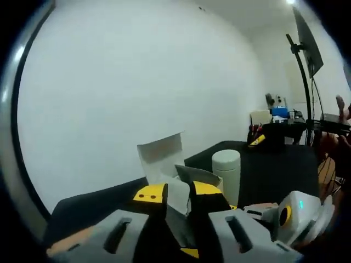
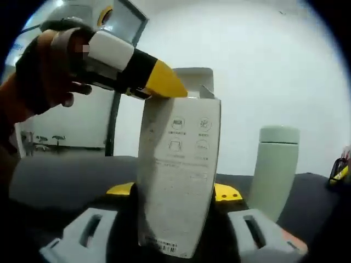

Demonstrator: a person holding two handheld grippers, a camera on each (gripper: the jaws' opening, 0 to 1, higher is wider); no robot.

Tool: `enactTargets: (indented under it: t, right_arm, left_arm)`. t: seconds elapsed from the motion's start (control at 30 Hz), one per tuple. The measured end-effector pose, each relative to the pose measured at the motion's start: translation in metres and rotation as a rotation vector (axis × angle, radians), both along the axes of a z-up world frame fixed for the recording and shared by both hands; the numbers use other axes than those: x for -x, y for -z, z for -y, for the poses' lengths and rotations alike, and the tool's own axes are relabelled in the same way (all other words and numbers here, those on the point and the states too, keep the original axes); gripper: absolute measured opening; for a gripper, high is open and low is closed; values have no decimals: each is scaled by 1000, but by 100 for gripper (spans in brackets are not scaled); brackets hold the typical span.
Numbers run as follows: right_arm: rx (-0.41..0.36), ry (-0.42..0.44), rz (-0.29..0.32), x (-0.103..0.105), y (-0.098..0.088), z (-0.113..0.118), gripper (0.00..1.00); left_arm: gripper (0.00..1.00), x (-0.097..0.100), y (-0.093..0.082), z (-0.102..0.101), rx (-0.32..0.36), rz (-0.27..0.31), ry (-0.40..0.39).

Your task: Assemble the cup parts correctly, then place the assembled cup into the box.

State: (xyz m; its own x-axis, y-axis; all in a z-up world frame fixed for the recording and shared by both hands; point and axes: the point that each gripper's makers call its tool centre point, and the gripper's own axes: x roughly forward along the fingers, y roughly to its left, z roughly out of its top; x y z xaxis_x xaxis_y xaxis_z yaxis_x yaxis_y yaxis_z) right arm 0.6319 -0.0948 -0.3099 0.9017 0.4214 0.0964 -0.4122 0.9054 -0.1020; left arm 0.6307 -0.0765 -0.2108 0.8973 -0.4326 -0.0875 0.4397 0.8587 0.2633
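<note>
We judged the task past its middle: the cup [image 2: 277, 170] stood on the dark table [image 2: 60, 181] with its lid on, apparently assembled, and what was left was getting it into the box [image 2: 178, 186].

The right gripper [image 2: 175, 200] was clamped on the box's lower body, holding it upright with its top flap [image 2: 193, 76] raised. The left gripper [image 2: 164, 85] met the box at its upper edge; in the left gripper view its yellow-tipped jaws [image 1: 176, 194] looked closed on a flap [image 1: 178, 192], though the grip was partly hidden, so we say so with some caution.

The cup was a pale green cylinder, matte, with a seam below the rounded lid. It stood upright just beside the box, free of both grippers. The box was a tall white carton printed with small icons and grey text, a barcode near its base.
</note>
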Motion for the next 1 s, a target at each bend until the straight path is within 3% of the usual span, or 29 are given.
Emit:
enactTargets:
  t: [0.17, 0.27, 0.47, 0.63, 0.8, 0.9, 1.0]
  right_arm:
    - [6, -10, 0, 1, 1, -1, 50]
    - [1, -11, -1, 1, 1, 0, 50]
    - [-3, -13, 2, 3, 1, 0, 49]
    - [-3, -13, 6, 5, 2, -2, 49]
    - [-7, -17, 7, 4, 3, -3, 48]
    - [-11, -18, 6, 4, 3, -3, 48]
    - [-21, -18, 2, 4, 3, -2, 48]
  left_arm:
    - [31, 1, -2, 0, -25, 6, -58]
    - [28, 0, -1, 3, -24, -11, -66]
    - [14, 1, -6, -3, -39, 6, -106]
    - [14, 4, -6, -14, -28, 18, -136]
    - [15, 5, -6, -26, 56, 19, -159]
    - [15, 7, -5, -31, 162, 5, -151]
    - [16, 7, -6, -40, 312, 0, -137]
